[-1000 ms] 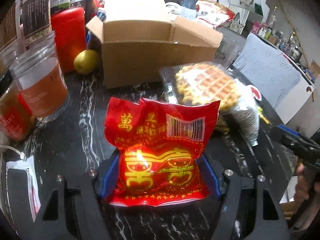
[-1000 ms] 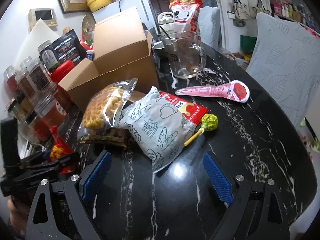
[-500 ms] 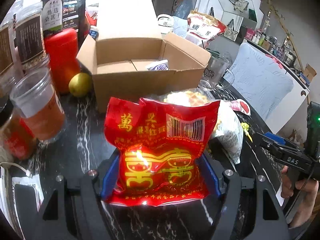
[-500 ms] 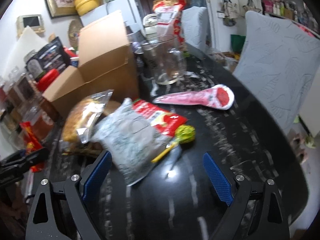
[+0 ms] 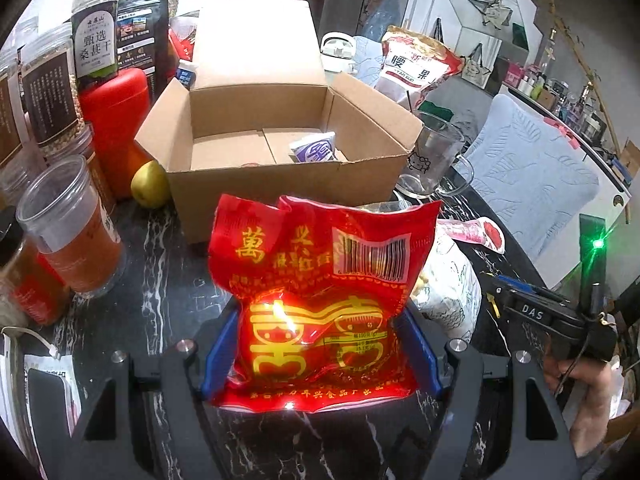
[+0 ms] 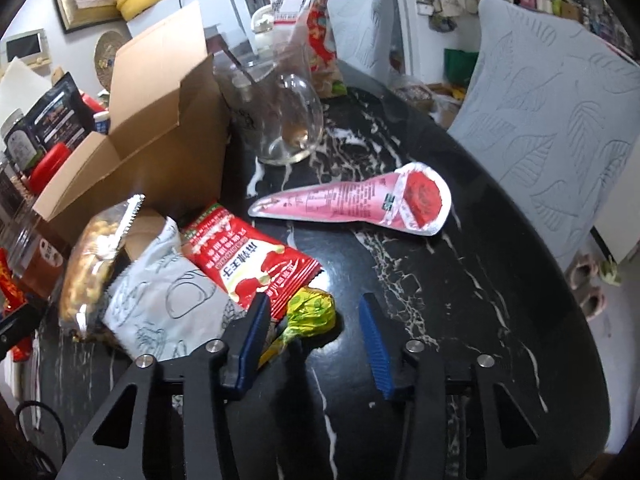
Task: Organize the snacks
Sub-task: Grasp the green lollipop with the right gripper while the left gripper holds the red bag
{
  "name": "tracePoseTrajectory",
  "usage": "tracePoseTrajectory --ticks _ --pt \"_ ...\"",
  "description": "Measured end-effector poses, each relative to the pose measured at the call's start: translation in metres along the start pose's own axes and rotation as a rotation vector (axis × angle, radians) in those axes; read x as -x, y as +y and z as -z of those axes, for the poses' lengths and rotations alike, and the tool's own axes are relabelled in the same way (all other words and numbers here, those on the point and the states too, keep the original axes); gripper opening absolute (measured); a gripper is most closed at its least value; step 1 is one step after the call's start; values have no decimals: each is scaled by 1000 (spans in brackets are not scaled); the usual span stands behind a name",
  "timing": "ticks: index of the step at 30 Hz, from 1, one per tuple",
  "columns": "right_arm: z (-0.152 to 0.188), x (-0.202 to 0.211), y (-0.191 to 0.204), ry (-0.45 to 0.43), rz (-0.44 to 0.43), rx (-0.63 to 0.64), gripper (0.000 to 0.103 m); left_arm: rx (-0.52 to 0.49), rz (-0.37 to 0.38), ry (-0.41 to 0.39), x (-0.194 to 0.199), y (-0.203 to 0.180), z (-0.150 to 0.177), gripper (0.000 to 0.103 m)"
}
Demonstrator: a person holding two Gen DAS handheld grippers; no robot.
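Left gripper (image 5: 320, 356) is clamped on the red snack bag (image 5: 320, 300), blue pads pressing both sides of its lower half, bag held upright above the black marble table (image 5: 160, 280). Top half flops free w/ no support. Risk: if bag slides between the pads, or its loose top catches the near wall of the cardboard box (image 5: 280, 188) on the way in, it could drop short onto the table. Box is open just beyond the bag, one small white/purple packet (image 5: 314, 152) already inside. Plastic cup (image 5: 68, 232) at left and glass mug (image 5: 432, 160) at right sit close to the box, so a wide swing could knock either.

Right gripper (image 6: 316, 328) has jaws apart, low over the table, the green lollipop (image 6: 312, 312) between them, its stick under the left pad. Closing here may also pinch the red peanut pack (image 6: 248, 264), touching the lollipop. Pink cone wrapper (image 6: 360, 204) lies farther, apart.

Vs 0.5 s ago: left view sits higher, more box interior shows. Right gripper has moved in on the lollipop, jaws narrower.
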State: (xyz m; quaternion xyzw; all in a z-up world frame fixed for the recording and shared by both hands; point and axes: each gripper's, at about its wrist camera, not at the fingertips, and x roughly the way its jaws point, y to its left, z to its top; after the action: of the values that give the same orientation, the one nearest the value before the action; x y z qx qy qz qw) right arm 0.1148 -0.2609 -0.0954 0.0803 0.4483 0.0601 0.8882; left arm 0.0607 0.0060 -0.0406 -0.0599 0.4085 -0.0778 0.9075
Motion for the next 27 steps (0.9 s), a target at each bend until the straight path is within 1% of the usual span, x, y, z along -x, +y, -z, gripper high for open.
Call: tracePoseTrajectory --ticks 1,3,4,6,9,15,22,27 --pt "0 -3 -1 10 0 3 40 5 -5 2 0 -1 0 73" --pt "-1 -6 -2 19 -8 9 31 14 -11 4 0 -3 0 73" --pt "0 -6 -1 17 -14 23 25 20 -16 5 1 -3 1 73" --pt "1 -7 0 16 -20 37 25 27 -27 2 4 -4 3 73" --pt "3 -3 -1 19 -50 38 25 44 -42 -3 10 -4 8 73" --pt "11 15 1 3 -80 68 25 80 -68 -20 30 -4 24 73" --pt "27 44 13 -16 -123 119 25 97 -64 -46 51 -2 43 73" --pt "42 62 28 -35 -159 136 25 79 -45 -75 66 4 49 73"
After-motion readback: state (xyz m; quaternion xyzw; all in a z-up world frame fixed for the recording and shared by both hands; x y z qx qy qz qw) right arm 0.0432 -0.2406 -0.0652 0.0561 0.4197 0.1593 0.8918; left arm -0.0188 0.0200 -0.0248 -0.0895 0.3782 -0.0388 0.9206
